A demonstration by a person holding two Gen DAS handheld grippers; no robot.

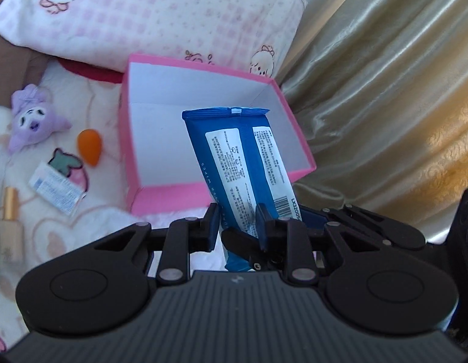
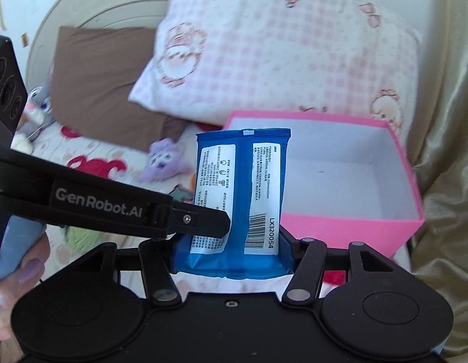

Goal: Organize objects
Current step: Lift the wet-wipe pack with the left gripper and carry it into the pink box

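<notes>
A blue wipes pack [image 1: 234, 151] with white labels and a barcode hangs upright over the near edge of an open pink box [image 1: 173, 195] with nothing inside it. My left gripper [image 1: 237, 225] is shut on the pack's lower part. In the right wrist view the same wipes pack [image 2: 243, 166] stands between the pads of my right gripper [image 2: 233, 251], which press on its two side edges. One of the left gripper's fingers [image 2: 203, 220] reaches in from the left and pinches the pack's face. The pink box [image 2: 340, 230] sits just behind and to the right.
On the bedspread left of the box lie a purple plush [image 1: 31, 121], an orange egg-shaped sponge [image 1: 88, 146], a white packet [image 1: 57, 193] and a gold-capped bottle [image 1: 10, 220]. A pink checked pillow [image 1: 143, 15] lies behind, gold fabric [image 1: 385, 90] at right. A hand [image 2: 28, 266] grips the left handle.
</notes>
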